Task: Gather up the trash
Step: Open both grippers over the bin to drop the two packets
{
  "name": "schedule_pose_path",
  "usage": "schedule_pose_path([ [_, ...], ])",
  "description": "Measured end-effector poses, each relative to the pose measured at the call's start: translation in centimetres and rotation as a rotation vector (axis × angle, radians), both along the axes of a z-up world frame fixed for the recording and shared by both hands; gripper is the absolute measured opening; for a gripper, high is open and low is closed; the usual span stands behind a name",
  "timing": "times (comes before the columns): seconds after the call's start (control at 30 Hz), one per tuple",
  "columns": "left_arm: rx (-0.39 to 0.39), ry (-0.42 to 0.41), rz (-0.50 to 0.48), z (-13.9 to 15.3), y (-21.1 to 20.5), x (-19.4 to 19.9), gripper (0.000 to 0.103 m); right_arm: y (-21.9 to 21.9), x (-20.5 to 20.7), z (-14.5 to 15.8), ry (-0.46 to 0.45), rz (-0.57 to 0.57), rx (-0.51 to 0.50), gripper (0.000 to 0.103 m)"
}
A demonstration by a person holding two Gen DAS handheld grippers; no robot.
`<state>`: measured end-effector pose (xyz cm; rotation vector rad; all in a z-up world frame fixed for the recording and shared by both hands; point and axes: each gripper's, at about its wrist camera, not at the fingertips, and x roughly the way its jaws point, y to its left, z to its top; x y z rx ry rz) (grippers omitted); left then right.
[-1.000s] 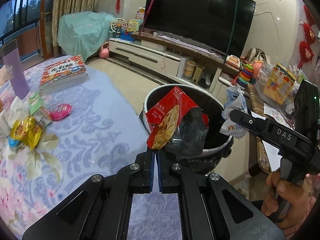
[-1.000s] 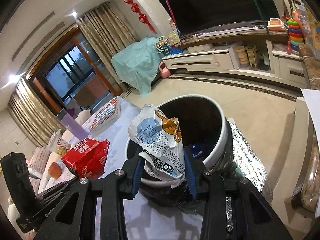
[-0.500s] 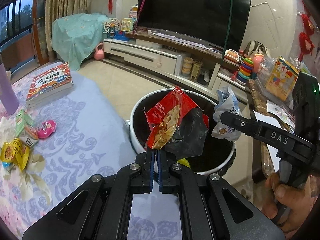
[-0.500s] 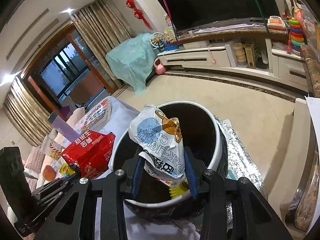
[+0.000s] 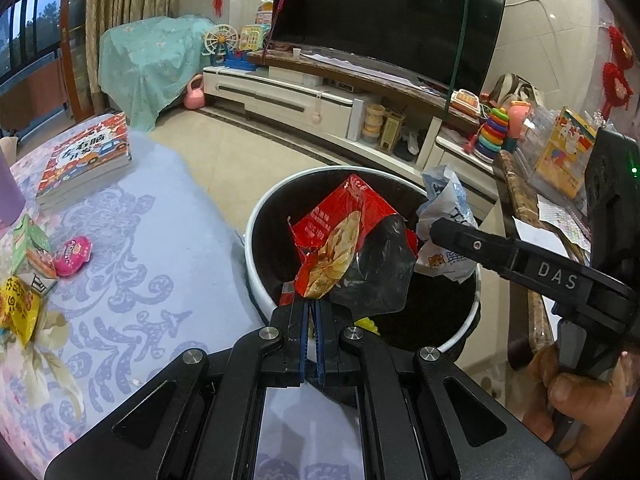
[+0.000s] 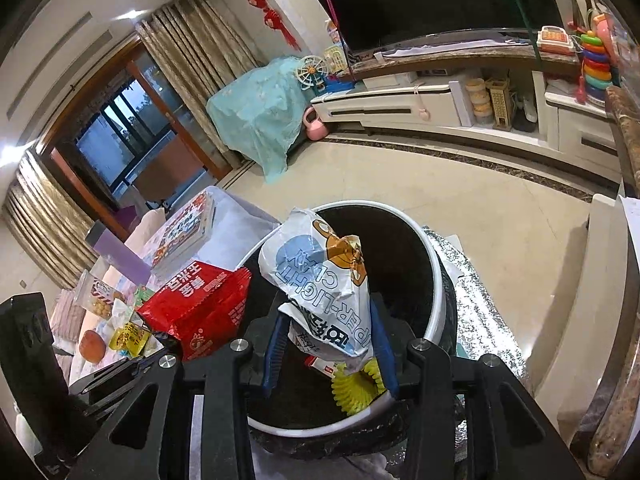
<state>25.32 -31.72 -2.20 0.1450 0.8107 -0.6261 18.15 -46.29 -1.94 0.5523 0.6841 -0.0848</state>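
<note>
- Pinching the red bag [image 5: 344, 248] by its lower edge, the left hand-held gripper [image 5: 311, 312] was clenched on it, jaws nearly together.
- That bag hung just ahead of its fingertips, over the bin [image 5: 256, 256].
- The right hand-held gripper [image 6: 330, 344] grasped the white bag [image 6: 320, 280] between its blue pads [image 6: 274, 344], jaws partly apart.
- The white bag stood above the bin's [image 6: 434, 280] near rim; a yellow scrap [image 6: 356, 388] lay inside, below the pads.
- Wrappers [image 5: 24, 280] and a book [image 5: 86, 156] lay on the desk [image 5: 152, 264], left of the left hand-held gripper.

"DAS": right gripper [image 5: 430, 232] | "LIGHT": white bag [image 6: 320, 276]
</note>
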Motion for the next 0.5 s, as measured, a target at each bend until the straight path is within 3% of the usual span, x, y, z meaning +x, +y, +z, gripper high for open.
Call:
schedule_pose_path([
  [0.1,-0.001,0.013,0.000,-0.2,-0.1,0.2,0.010,-0.2,0.4,-0.1,0.013,0.000,0.000,0.042],
  [0.13,-0.002,0.016,0.003,-0.2,0.0,0.3,0.013,-0.3,0.5,-0.3,0.022,-0.001,0.005,0.048],
  [0.2,-0.003,0.010,0.008,-0.1,0.2,0.1,0.027,-0.3,0.5,-0.3,0.028,-0.007,0.003,0.054],
  [0.3,-0.007,0.003,0.019,0.0,0.7,-0.2,0.039,-0.6,0.2,-0.2,0.022,-0.013,0.006,0.064],
  [0.5,-0.038,0.019,0.062,0.0,3.5,-1.1,0.051,-0.6,-0.5,0.4,-0.001,-0.019,0.007,0.080],
])
